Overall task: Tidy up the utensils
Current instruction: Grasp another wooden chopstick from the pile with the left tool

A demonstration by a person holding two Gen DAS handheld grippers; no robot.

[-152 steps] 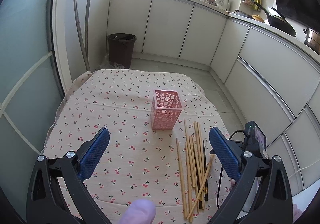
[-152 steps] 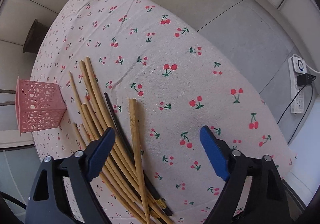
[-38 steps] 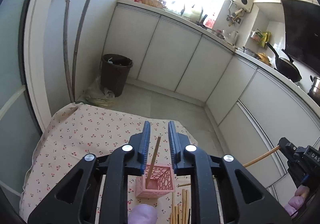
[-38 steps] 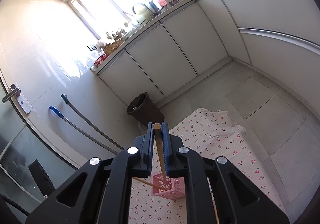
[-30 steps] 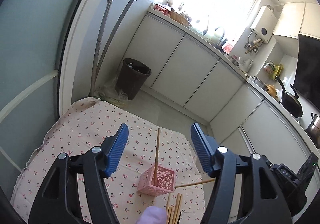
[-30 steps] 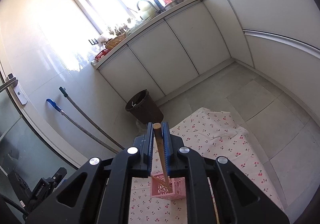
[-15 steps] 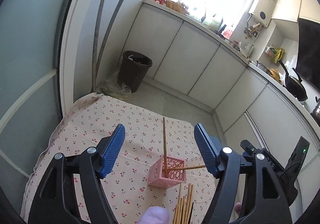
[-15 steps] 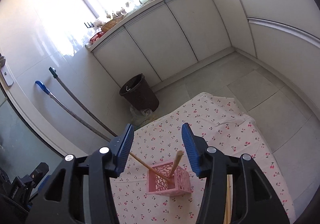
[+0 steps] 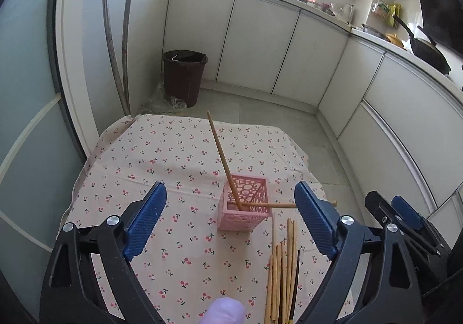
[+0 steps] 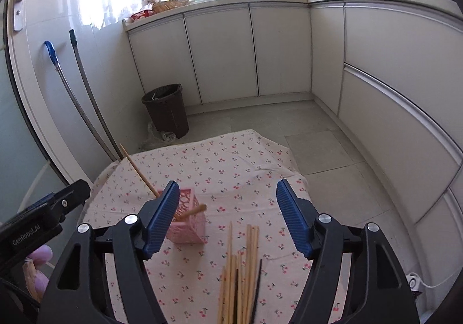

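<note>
Both chopsticks (image 9: 222, 159) now sit in the pink basket (image 9: 246, 214), one leaning up-left, one nearly level pointing right; my left gripper (image 9: 230, 225) and right gripper (image 10: 224, 217) just spread open, empty.

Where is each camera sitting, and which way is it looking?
Left wrist view: sits on the left gripper, looking forward and down past its open, empty blue pads at the pink basket on the cherry tablecloth; a fingertip and the right gripper show.
Right wrist view: sits on the right gripper, jaws open and empty, facing the same table; the left gripper shows at the left edge.
Both share the basket holding two chopsticks, the loose chopsticks, and the dark bin.
</note>
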